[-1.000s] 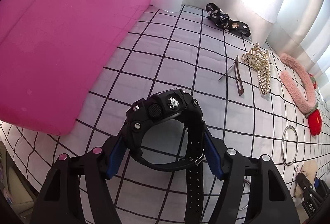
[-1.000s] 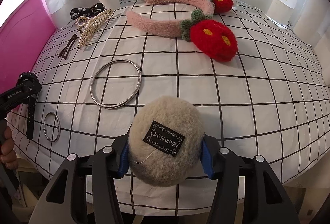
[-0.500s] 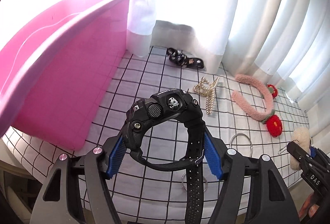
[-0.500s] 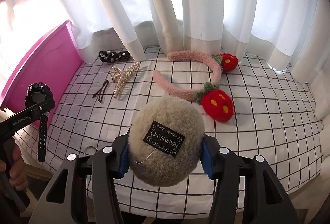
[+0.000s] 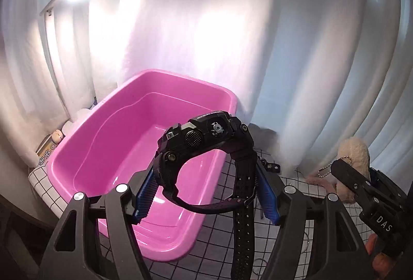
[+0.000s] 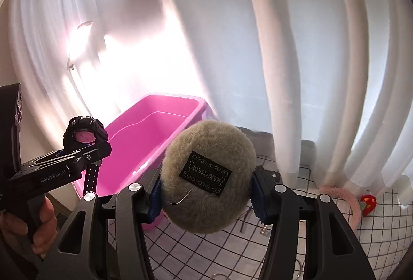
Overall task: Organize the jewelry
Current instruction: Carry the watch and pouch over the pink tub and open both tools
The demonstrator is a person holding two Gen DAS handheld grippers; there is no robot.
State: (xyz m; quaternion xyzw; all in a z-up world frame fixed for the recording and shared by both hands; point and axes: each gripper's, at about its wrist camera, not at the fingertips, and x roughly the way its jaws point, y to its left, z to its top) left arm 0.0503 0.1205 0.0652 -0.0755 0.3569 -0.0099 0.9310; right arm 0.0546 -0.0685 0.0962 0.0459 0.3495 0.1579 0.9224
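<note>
Up above the gridded cloth, the left claw [image 5: 206,192] has its blue pads pressed against the sides of a black watch [image 5: 204,145], gripping it with the case on top and the loose strap end hanging down between the fingers. Beyond it sits a pink tub [image 5: 144,151] on the checked surface [image 5: 219,254], its inside bare as far as the view shows, and the watch is lifted in front of the tub's near right side. The right claw [image 6: 206,200] is about half open and clamped on a round beige fluffy puff [image 6: 209,174] with a black label facing the camera and a thin thread hanging from it. In the right wrist view the same tub stands to the left behind the puff, near the white curtains [image 6: 296,60]. A hand [image 6: 38,223] grips the handle of the left tool at the lower left. Farther right on the cloth lie a pink fuzzy headband [image 6: 346,200] and its red strawberry piece [image 6: 369,202], close to the curtain hem.
</note>
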